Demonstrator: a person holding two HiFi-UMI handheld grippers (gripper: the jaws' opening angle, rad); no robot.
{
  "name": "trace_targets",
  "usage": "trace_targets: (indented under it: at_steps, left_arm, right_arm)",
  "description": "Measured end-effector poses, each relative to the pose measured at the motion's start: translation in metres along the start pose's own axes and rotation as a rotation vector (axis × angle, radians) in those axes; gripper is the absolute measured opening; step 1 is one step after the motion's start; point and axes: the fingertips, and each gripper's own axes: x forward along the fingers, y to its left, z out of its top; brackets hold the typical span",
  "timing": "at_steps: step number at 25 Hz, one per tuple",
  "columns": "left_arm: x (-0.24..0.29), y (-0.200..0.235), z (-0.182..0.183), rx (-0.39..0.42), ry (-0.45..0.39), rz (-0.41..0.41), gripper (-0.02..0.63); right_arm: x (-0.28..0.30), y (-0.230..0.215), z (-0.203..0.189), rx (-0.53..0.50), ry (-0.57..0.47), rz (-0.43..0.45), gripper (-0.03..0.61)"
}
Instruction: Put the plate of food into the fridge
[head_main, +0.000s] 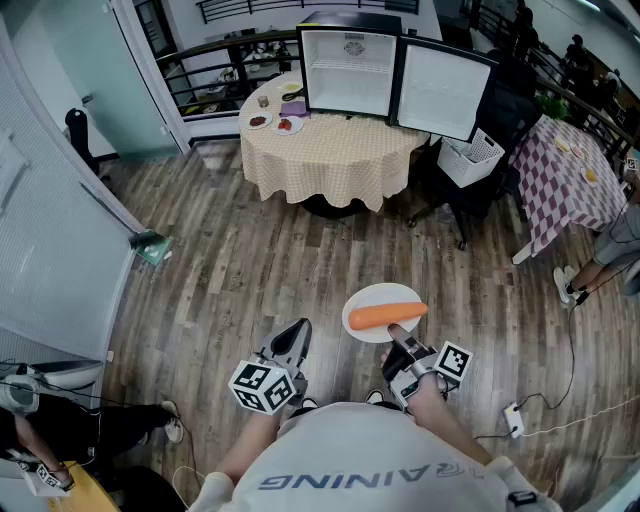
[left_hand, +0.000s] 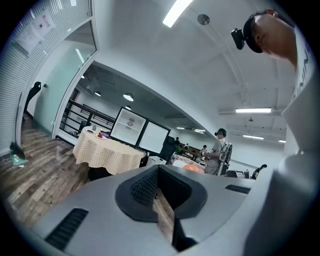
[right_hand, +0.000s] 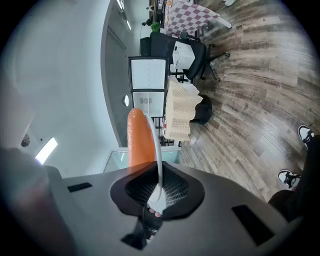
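A white plate (head_main: 362, 302) carrying a long orange carrot (head_main: 386, 316) hangs above the wooden floor, right in front of me. My right gripper (head_main: 397, 337) is shut on the plate's near rim. In the right gripper view the plate (right_hand: 159, 162) stands edge-on between the pads, with the carrot (right_hand: 138, 137) on its left. My left gripper (head_main: 296, 336) hangs beside it at the left, shut and holding nothing; its jaws (left_hand: 159, 189) meet. The small fridge (head_main: 350, 70) stands open on the far round table (head_main: 330, 155), its door (head_main: 442, 90) swung to the right and its shelves bare.
Small plates of food (head_main: 272, 121) sit on the table left of the fridge. A black chair (head_main: 470, 185) and a white basket (head_main: 472, 152) stand to its right, and a checkered table (head_main: 570, 180) further right. A glass wall (head_main: 50, 240) runs along the left. A power strip (head_main: 513, 418) lies on the floor.
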Motion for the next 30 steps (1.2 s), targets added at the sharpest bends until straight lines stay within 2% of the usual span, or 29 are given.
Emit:
trace_targets:
  at_steps: [11, 15, 18, 23, 30]
  left_arm:
    - [-0.001, -0.009, -0.011, 0.006, 0.034, 0.005, 0.006]
    - [-0.003, -0.011, -0.013, 0.008, 0.037, 0.009, 0.006]
    - [-0.003, -0.011, -0.016, 0.000, 0.044, 0.022, 0.006]
    - [0.003, -0.016, -0.021, -0.015, 0.034, 0.041, 0.006]
    - [0.023, -0.047, -0.041, -0.011, 0.045, 0.049, 0.006]
  right_arm:
    - [-0.003, 0.000, 0.003, -0.006, 0.011, -0.006, 0.034]
    - [-0.005, 0.006, 0.004, -0.020, -0.006, 0.025, 0.034]
    - [-0.006, 0.012, 0.010, -0.019, -0.013, 0.046, 0.034]
    - [-0.013, 0.004, 0.020, -0.015, 0.004, 0.023, 0.034]
    - [-0.035, -0.008, 0.050, -0.008, 0.008, 0.021, 0.034]
